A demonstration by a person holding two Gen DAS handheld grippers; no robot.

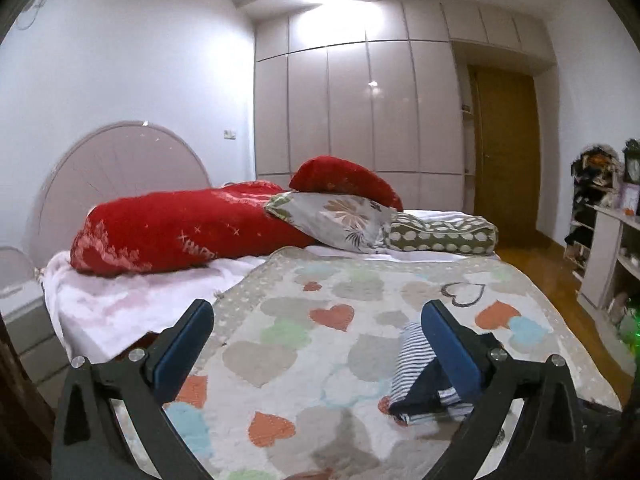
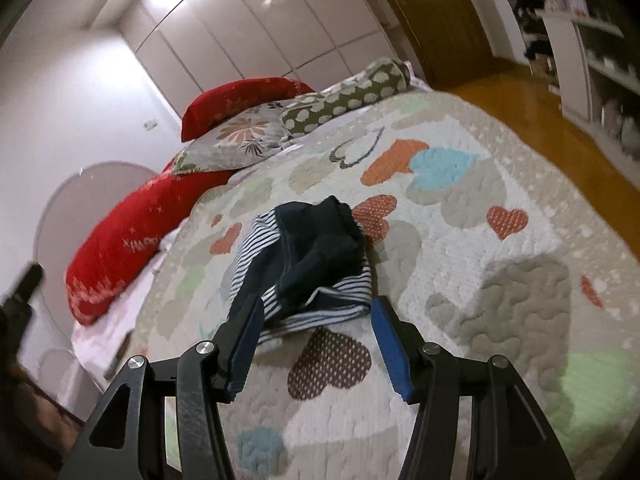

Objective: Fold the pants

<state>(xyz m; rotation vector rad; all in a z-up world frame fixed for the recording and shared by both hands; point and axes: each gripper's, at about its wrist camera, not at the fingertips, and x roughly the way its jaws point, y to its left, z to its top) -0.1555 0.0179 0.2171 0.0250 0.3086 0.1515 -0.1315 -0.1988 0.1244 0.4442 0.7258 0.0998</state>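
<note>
On the bed, a small bundle of pants lies on a quilt with hearts on it. The pants are dark blue with striped parts, and they sit in a loose, crumpled heap near the near edge of the quilt.

The right tool points down at the pants. Its two blue pads stand partly apart, one on each side of the near end of the heap. The left pad is right by the cloth, but I cannot tell if it touches. The right pad is clear of it. Nothing is gripped.

The left tool is spread very wide and holds nothing. In its own view the pants show just behind its right pad, lying on the quilt.

Far off at the head of the bed lie a red pillow, a flower pillow and a dotted roll. A white wardrobe and a brown door stand behind them. Shelves are on the far right.
</note>
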